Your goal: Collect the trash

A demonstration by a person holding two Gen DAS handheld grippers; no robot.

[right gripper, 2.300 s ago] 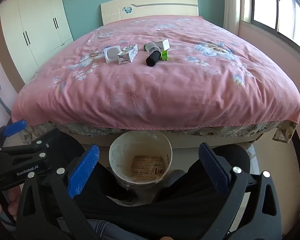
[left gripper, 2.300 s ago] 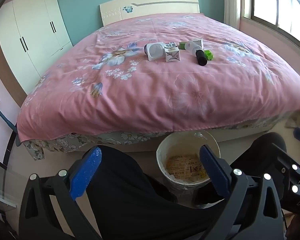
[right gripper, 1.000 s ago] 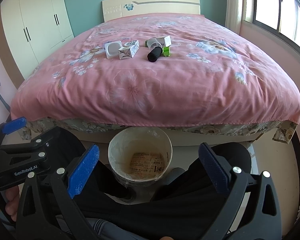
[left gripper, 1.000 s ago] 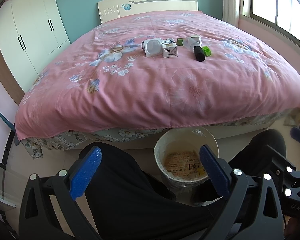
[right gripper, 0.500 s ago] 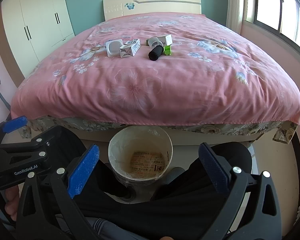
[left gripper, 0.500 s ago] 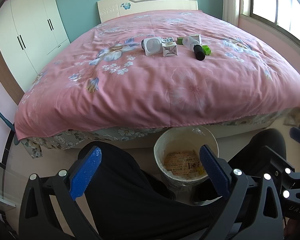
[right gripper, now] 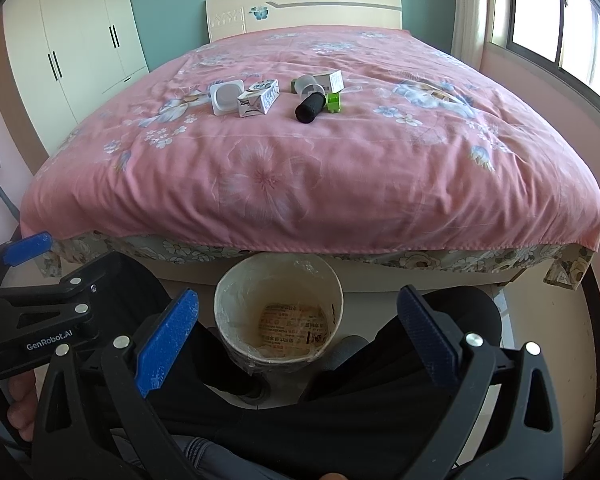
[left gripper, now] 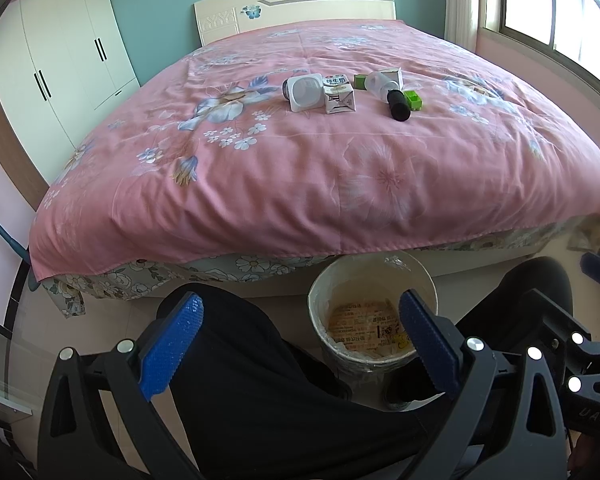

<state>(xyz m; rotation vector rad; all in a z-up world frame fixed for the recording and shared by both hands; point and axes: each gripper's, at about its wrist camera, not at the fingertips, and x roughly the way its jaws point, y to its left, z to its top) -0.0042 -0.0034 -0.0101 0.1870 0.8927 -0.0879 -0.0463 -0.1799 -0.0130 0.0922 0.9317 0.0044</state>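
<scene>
- A white wardrobe (left gripper: 64,68) stands against the wall at far left, beside the bed (left gripper: 320,168) with its pink flowered cover
- The left gripper (left gripper: 300,328) hangs low over the person's dark-trousered legs (left gripper: 260,380), its blue-padded fingers (left gripper: 172,340) spread wide with nothing between them
- On the bed cover, well away from both grippers, the trash lies in a loose row: a white plastic cup (left gripper: 305,92) on its side, touching a small milk carton (left gripper: 339,94) to its right
- Further right in that row, a clear bottle with a black cap (left gripper: 390,94) lies on its side, with a white box (left gripper: 392,76) behind it and a small green piece (left gripper: 413,100) just beside the cap
- A round bucket (right gripper: 228,300), lined with plastic and with printed paper at its bottom, stands on the floor at the foot of the bed, between the person's legs
- The right gripper (right gripper: 298,324) is held above the bucket, its blue fingers (right gripper: 428,340) likewise parted wide and gripping nothing
- A window (right gripper: 560,12) fills the right wall
</scene>
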